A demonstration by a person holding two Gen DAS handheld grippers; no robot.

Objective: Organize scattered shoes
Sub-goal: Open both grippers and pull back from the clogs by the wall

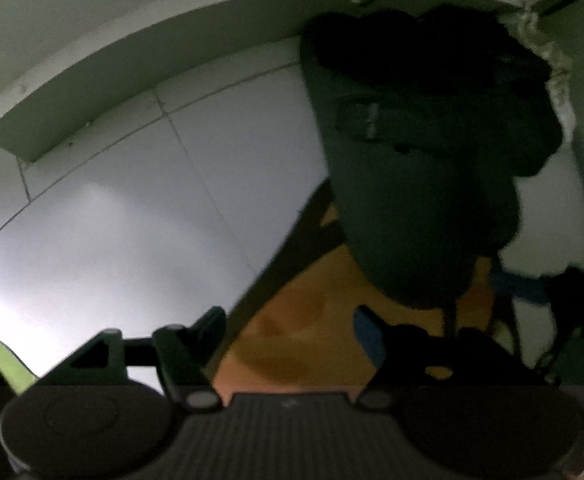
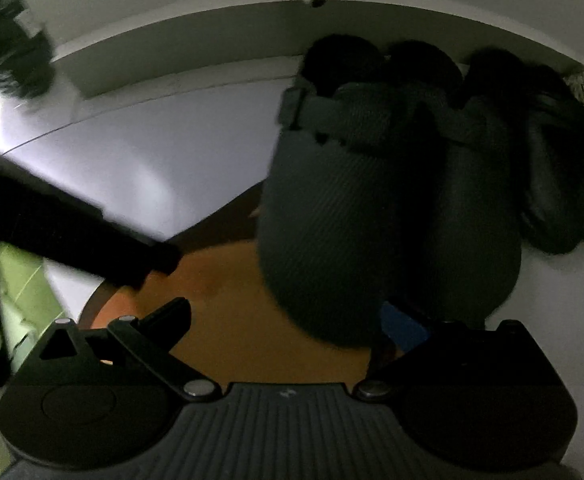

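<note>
Left gripper, seen from its own wrist camera: jaws spread wide, a black finger at left and a blue-tipped one at right, nothing pinched between them; they point steeply down over an orange mat. Right gripper, from its wrist camera: its jaws likewise stand apart and hold nothing, with the same orange mat below and a blue pad showing on the right finger. Just beyond the right gripper's fingertips lies a dark grey clog with a ribbed upper and a heel strap, its toe resting over the far edge of the mat and its heel toward the white baseboard. A second dark clog lies touching it on the right, parallel and pointing the same way. Further right, close beside this pair, sits another dark shoe; its type cannot be told in the gloom. In the left wrist view one clog appears ahead of the open fingers, with darker footwear piled behind it against the wall. The floor is pale grey tile, brightly lit at left. A black blurred bar crosses the left of the right wrist view; its identity is unclear.
</note>
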